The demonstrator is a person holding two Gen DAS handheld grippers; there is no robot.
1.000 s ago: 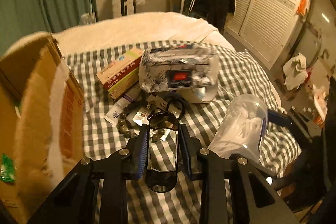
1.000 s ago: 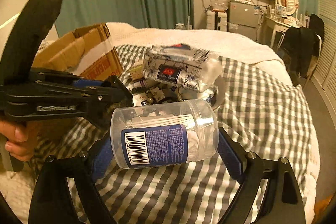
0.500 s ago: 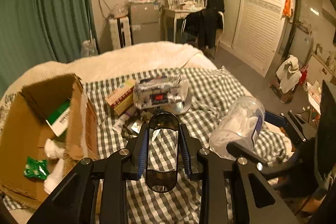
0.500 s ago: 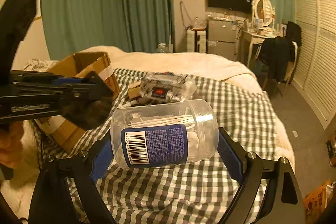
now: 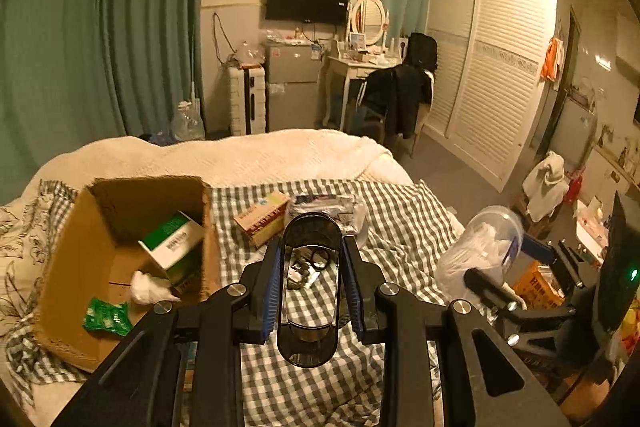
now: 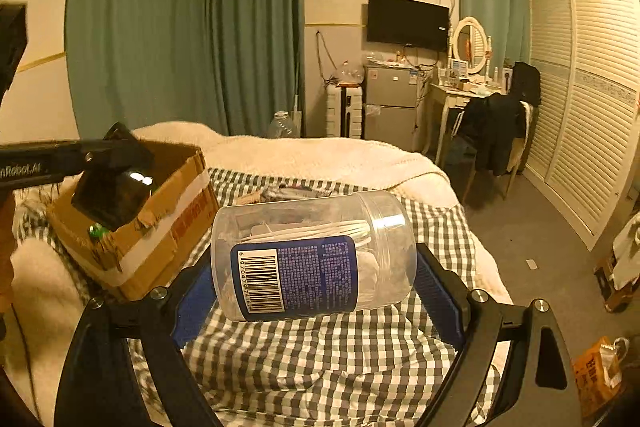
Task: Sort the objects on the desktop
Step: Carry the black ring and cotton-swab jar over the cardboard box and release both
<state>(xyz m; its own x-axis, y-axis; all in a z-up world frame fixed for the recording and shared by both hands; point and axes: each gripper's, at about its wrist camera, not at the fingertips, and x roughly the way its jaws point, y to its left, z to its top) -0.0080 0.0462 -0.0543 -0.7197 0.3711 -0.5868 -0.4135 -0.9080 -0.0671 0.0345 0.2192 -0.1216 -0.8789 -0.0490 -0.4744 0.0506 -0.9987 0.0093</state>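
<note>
Hand-held gripper [image 6: 316, 287] clamps a clear cylindrical plastic jar [image 6: 312, 253].

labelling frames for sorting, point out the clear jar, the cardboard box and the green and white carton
clear jar [image 6: 316, 251], right wrist view, on its blue label
cardboard box [image 5: 132, 199], left wrist view, on its inner back wall
green and white carton [image 5: 172, 243], left wrist view, on its top face

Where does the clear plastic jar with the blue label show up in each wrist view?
Left wrist view: clear plastic jar at right, seen end-on, clamped in the right gripper.
Right wrist view: jar at centre, lying sideways between the blue pads.
Shared landmark: cardboard box, left of the jar in both.
</note>
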